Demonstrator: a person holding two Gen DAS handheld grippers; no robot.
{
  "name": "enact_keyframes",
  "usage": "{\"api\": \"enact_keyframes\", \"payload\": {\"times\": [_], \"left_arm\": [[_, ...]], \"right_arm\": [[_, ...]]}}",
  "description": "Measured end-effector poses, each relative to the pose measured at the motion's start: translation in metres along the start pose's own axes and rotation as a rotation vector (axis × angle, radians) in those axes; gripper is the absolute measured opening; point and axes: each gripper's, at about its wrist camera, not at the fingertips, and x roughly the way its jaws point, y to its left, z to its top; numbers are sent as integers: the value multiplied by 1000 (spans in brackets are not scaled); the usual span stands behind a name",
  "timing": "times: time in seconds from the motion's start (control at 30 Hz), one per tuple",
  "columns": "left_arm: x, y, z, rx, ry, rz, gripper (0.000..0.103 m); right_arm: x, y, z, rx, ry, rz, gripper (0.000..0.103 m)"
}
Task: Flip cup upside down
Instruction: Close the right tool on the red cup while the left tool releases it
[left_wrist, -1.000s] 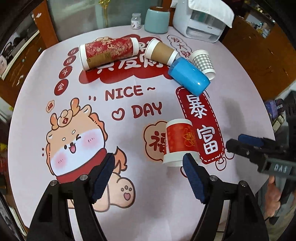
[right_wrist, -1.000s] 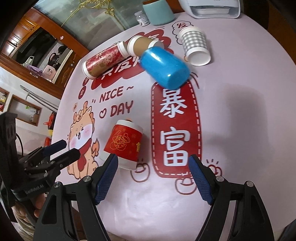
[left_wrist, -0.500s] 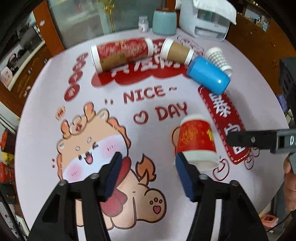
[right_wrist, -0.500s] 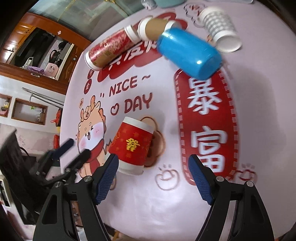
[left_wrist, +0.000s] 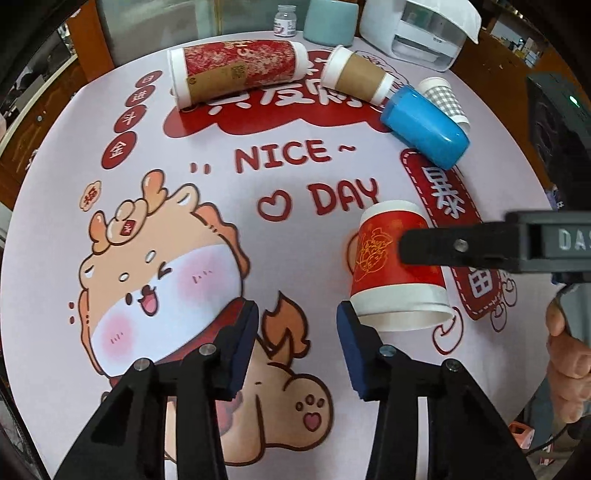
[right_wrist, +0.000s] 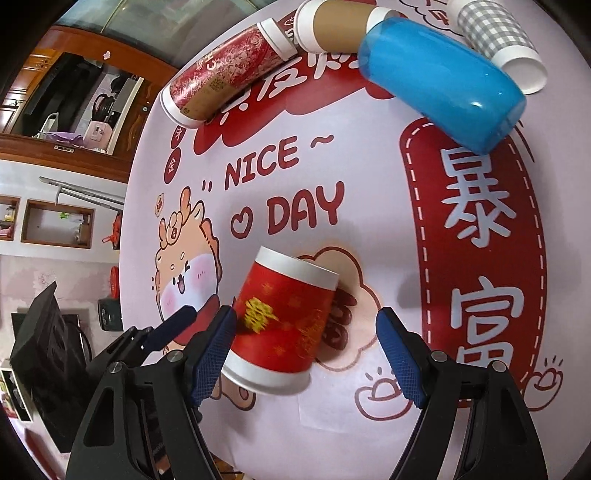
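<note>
Cup (right_wrist: 284, 325), red with white rims and gold print, stands mouth-down.

left gripper (left_wrist: 297, 341) jaws apart, right gripper (right_wrist: 306, 349) seemingly likewise

- red paper cup (left_wrist: 397, 266) (right_wrist: 284, 321): white bands at rim and base, gold print on red wall
- lying on its side on the mat, open wide end toward bottom of frame
- right-center in left wrist view, lower-center in right wrist view

Bare mat (right_wrist: 369, 206) beyond red cup (right_wrist: 284, 321), toppled cups (right_wrist: 439, 81) farther back
</note>
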Motion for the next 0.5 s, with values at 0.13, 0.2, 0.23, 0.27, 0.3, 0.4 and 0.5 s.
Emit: {"api": "enact_keyframes", "payload": {"times": [0.13, 0.2, 0.23, 0.27, 0.3, 0.4, 0.5], "left_arm": [[1, -12, -3, 31, 10, -27, 43], [3, -16, -5, 39, 15, -38, 43], [4, -18, -5, 43, 16, -41, 43], [4, -19, -5, 44, 18, -44, 43], [4, -19, -5, 46, 20, -47, 43], [5, -21, -5, 52, 21, -49, 43], [4, -21, -6, 53, 21, -49, 43]], "right_arm": [[2, 2, 1, -6, 4, -7, 80], [5, 2, 2, -8, 9, -12, 80], [4, 1, 2, -9, 11, -14, 80], [5, 1, 2, -10, 11, -16, 80], [5, 0, 2, -10, 13, -21, 80], [5, -3, 2, -8, 18, -32, 75], [7, -7, 3, 0, 40, -37, 65]]}}
